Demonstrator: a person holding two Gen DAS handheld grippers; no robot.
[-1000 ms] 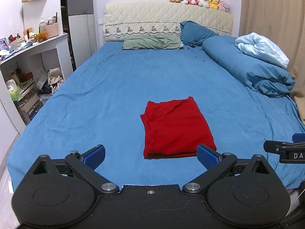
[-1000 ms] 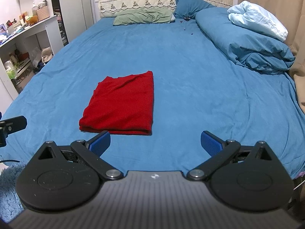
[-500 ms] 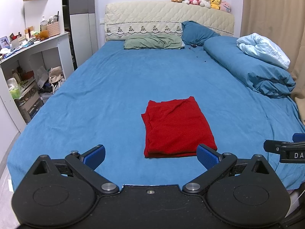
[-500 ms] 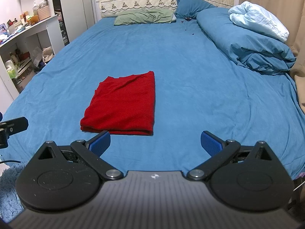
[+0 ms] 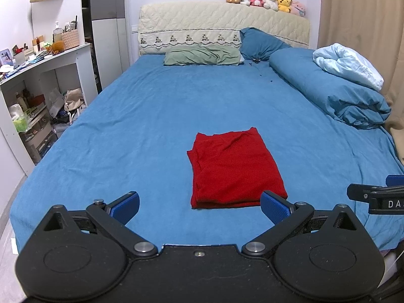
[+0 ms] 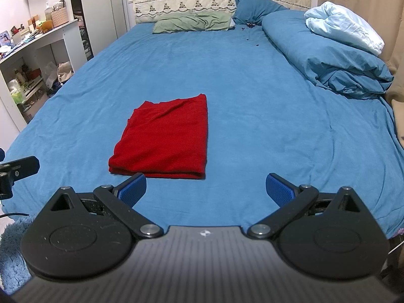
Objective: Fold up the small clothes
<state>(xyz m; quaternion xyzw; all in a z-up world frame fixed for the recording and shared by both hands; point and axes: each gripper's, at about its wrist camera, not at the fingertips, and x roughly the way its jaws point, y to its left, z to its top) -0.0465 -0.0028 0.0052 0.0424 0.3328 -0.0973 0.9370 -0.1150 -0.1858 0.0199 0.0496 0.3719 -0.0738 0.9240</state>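
Note:
A red garment (image 5: 234, 170) lies folded into a flat rectangle on the blue bed sheet (image 5: 151, 116), near the foot of the bed. My left gripper (image 5: 200, 207) hovers open just short of its near edge, nothing between the blue pads. In the right wrist view the same red garment (image 6: 165, 137) lies ahead and to the left. My right gripper (image 6: 205, 189) is open and empty, to the right of the cloth's near edge. Each gripper's tip shows at the edge of the other's view.
A rolled blue duvet (image 5: 335, 93) with a pale blue blanket (image 5: 348, 65) lies along the right side. Pillows (image 5: 202, 55) and a padded headboard (image 5: 222, 27) with plush toys stand at the far end. White shelving (image 5: 43, 91) crowds the left; a beige curtain (image 5: 361, 25) hangs right.
Both grippers have risen and drawn back slightly, so the red garment sits a little lower in each view. The cloth itself has not moved and both grippers stay open.

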